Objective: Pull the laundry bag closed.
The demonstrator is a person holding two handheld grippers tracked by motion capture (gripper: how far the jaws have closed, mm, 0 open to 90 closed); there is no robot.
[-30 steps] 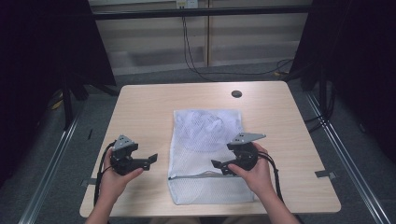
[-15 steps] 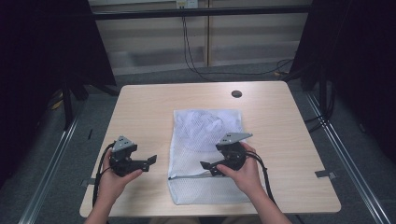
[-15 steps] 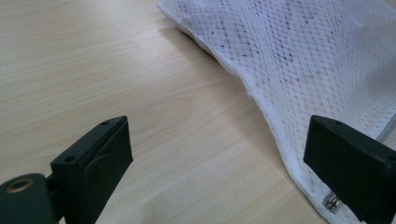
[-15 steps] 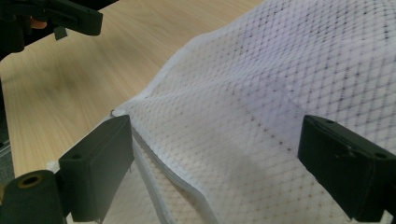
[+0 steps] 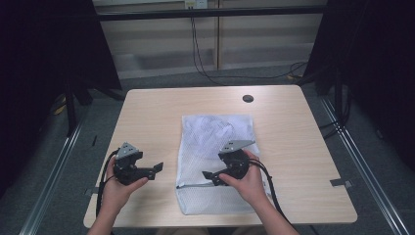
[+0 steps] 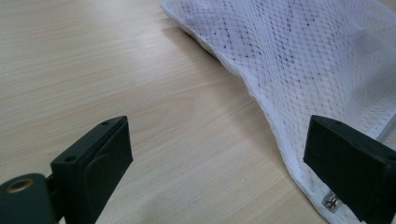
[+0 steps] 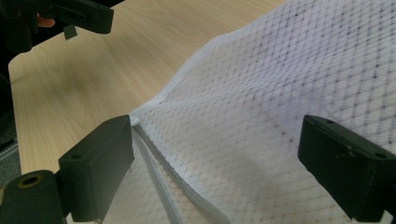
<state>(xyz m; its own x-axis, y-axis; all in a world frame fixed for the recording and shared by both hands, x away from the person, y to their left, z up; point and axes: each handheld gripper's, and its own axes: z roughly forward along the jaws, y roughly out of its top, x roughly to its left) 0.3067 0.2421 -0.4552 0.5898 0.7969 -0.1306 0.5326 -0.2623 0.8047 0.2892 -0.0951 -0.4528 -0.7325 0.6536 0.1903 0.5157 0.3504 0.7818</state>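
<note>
A white mesh bag [image 5: 215,152] lies toward the desk's [image 5: 147,112] near edge. Right gripper [image 5: 211,175] hovers over its zipper [image 7: 159,186], left gripper [image 5: 157,169] beside it; both fingers wide open, empty.

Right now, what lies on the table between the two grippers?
In the high view, bare table runs from the left gripper to the white mesh bag, whose near-left edge the right gripper hovers over.

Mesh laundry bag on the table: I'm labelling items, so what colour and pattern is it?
White, fine diamond-net mesh laundry bag with a white zipper; clearest in the right gripper view.
</note>
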